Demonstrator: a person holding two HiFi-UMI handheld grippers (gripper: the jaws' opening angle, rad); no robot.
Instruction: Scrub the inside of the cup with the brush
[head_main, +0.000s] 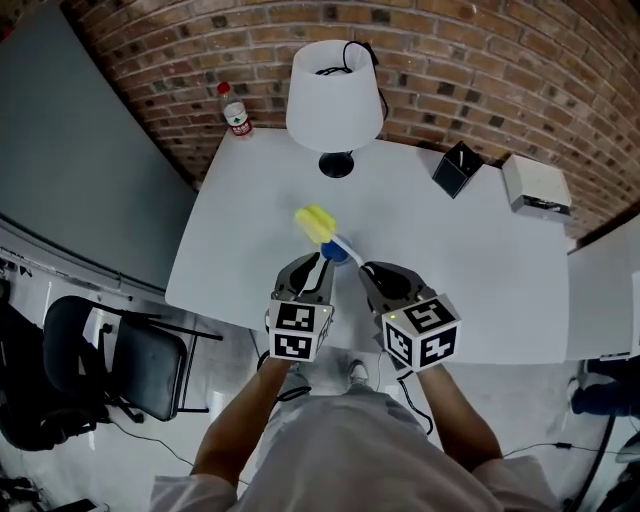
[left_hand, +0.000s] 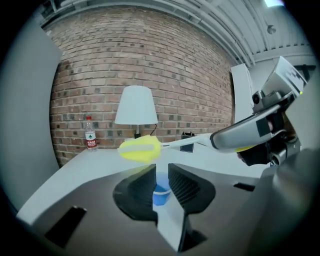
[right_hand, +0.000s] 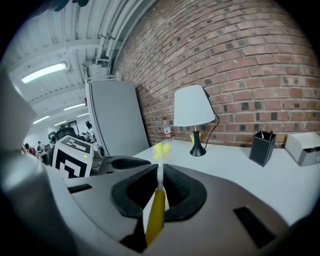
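Observation:
My left gripper (head_main: 322, 264) (left_hand: 160, 176) is shut on a small blue cup (head_main: 336, 253) (left_hand: 160, 194), held above the white table (head_main: 480, 270) near its front edge. To its right, my right gripper (head_main: 367, 272) (right_hand: 159, 176) is shut on the yellow handle of the brush (right_hand: 155, 220). The brush's white stem runs up and left. Its yellow sponge head (head_main: 317, 224) (left_hand: 140, 149) (right_hand: 161, 150) hangs just beyond and above the cup, outside it. In the left gripper view the right gripper (left_hand: 240, 137) reaches in from the right.
At the table's back stand a white lamp (head_main: 335, 100), a water bottle (head_main: 236, 110), a black pen holder (head_main: 456, 168) and a white box (head_main: 535, 185). A black chair (head_main: 120, 360) stands left of the table, beside a grey partition (head_main: 70, 150).

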